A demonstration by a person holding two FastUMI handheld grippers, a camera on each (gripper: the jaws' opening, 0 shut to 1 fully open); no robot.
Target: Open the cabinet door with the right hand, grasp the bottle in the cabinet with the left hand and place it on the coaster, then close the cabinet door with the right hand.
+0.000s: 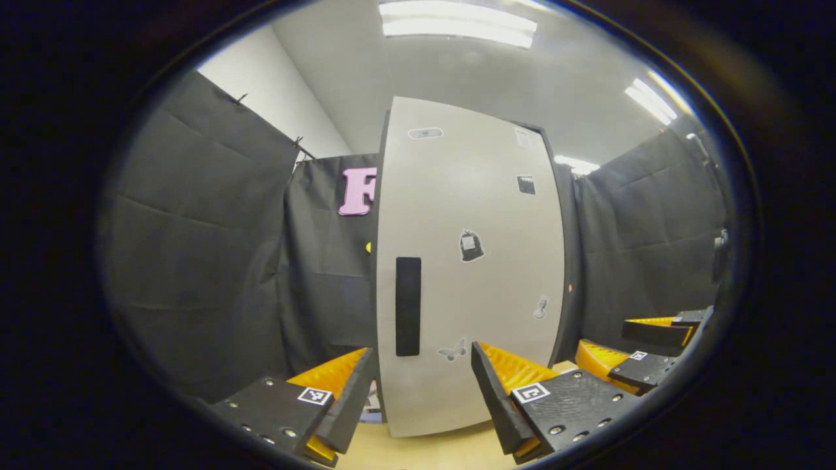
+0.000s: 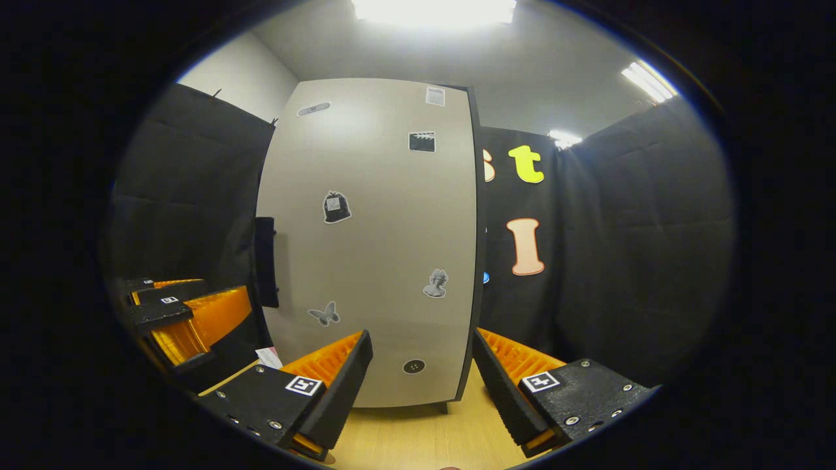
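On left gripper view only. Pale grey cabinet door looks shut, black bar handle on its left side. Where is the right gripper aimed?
Observer: The right gripper faces the lower part of the pale grey cabinet door, jaws open with nothing between them, well to the right of the handle.
Operator: Does the handle sit flush, or is there something to hook?
Observer: The black vertical bar handle stands proud of the door's face. From this side it shows edge-on at the door's left edge.
Operator: Anything low on the door I'm missing?
Observer: A small round dark disc sits near the door's bottom edge, between the right gripper's fingers in the right gripper view.
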